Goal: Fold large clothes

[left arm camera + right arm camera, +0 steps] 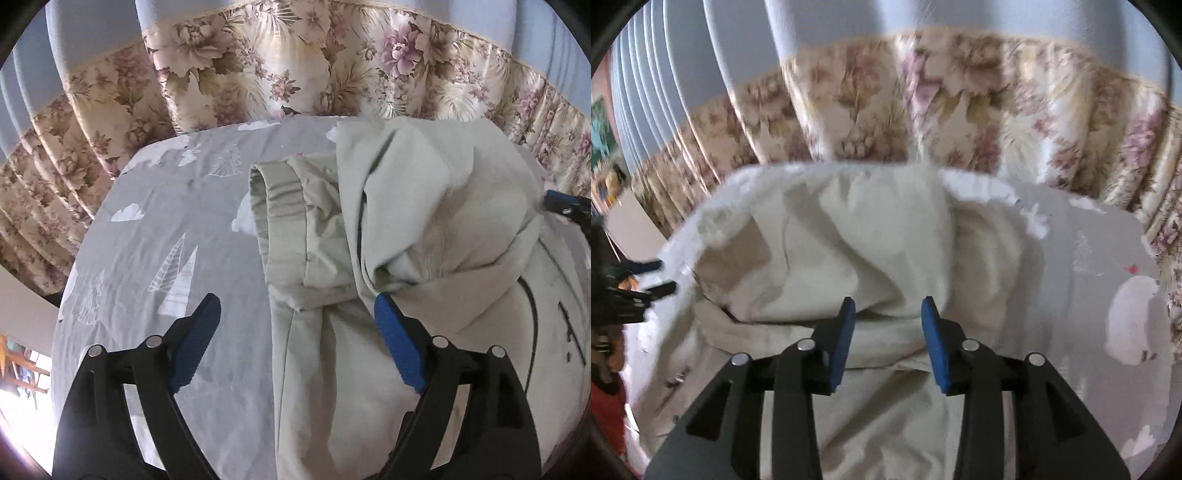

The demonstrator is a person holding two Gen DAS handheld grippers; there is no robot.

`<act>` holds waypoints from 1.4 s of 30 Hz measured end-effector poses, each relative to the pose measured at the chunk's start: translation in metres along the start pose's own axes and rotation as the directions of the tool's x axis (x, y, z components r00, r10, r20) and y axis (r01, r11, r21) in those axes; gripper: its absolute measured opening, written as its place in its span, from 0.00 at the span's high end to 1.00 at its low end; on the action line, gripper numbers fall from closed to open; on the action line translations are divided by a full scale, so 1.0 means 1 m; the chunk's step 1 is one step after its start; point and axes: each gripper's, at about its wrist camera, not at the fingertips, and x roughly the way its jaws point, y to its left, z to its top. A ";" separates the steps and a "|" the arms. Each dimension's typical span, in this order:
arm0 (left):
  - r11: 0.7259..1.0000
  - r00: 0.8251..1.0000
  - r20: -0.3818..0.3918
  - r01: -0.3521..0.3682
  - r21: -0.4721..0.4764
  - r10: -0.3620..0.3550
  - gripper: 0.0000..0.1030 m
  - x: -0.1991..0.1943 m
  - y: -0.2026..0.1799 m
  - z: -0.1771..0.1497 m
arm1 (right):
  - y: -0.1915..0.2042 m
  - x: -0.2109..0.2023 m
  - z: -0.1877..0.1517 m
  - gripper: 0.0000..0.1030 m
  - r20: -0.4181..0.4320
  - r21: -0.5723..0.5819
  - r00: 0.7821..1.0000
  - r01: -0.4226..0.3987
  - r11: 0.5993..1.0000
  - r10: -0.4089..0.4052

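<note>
A pale beige sweatshirt [424,229] lies bunched on the bed, its upper part folded over. One ribbed sleeve cuff [280,206] points left, and dark printed lines show at the right. My left gripper [295,301] is open wide over the garment's left edge. Its right finger [397,347] rests beside a fold, and nothing is pinched between the pads. In the right wrist view the same sweatshirt [849,236] fills the middle. My right gripper [888,304] hovers partly open just in front of a fold, with no cloth pressed between its pads. The left gripper [653,277] shows at that view's left edge.
The bed has a grey sheet [155,236] printed with white trees and clouds. A floral curtain [280,66] hangs close behind the bed's far edge. The right gripper's tip [565,206] pokes in at the right. A red sleeve [605,417] shows at the lower left.
</note>
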 end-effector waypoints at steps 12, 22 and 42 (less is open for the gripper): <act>1.000 0.997 0.072 -0.014 -0.009 0.014 0.17 -0.036 -0.015 -0.040 | -0.002 -0.028 -0.020 0.55 0.056 0.051 0.997 -0.060 0.997 0.057; 1.000 0.996 0.094 0.003 -0.021 -0.001 0.09 -0.054 -0.012 -0.089 | 0.014 -0.178 -0.121 0.25 0.324 0.087 0.934 0.128 0.988 -0.150; 0.996 1.000 0.014 0.004 -0.094 -0.003 0.09 -0.077 0.002 -0.204 | -0.027 -0.186 -0.272 0.43 0.159 0.352 0.951 0.196 0.915 -0.264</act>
